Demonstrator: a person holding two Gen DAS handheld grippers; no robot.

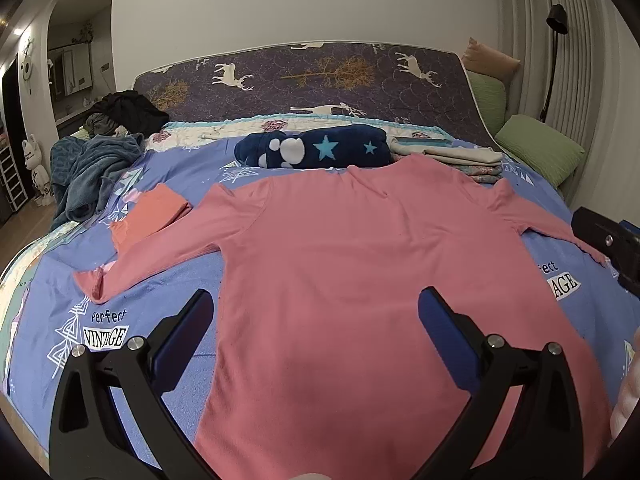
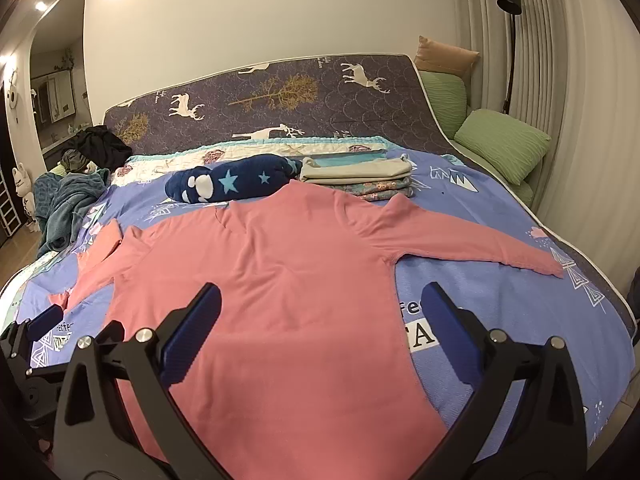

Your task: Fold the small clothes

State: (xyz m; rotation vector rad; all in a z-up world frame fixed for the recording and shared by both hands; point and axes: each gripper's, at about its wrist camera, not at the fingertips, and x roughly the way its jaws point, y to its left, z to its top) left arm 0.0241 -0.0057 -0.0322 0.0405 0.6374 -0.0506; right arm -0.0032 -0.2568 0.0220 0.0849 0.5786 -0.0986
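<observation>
A pink long-sleeved top [image 1: 344, 256] [image 2: 272, 280] lies spread flat on the bed, both sleeves stretched out to the sides. My left gripper [image 1: 316, 312] hovers open over its lower left part, nothing between the fingers. My right gripper [image 2: 322, 308] hovers open over the top's lower right edge, also with nothing in it. A small folded orange garment [image 1: 154, 216] rests beside the left sleeve. In the left wrist view the right gripper [image 1: 612, 248] shows at the right edge; in the right wrist view the left gripper [image 2: 36, 332] shows at the lower left.
The blue patterned bedspread [image 2: 500, 304] covers the bed. Behind the top lie a navy star blanket roll [image 1: 316, 148], a stack of folded clothes [image 2: 360, 178], a teal blanket heap [image 1: 88, 172] and dark clothes [image 1: 128, 112]. Green pillows [image 2: 500, 144] and a lamp [image 2: 510, 40] stand right.
</observation>
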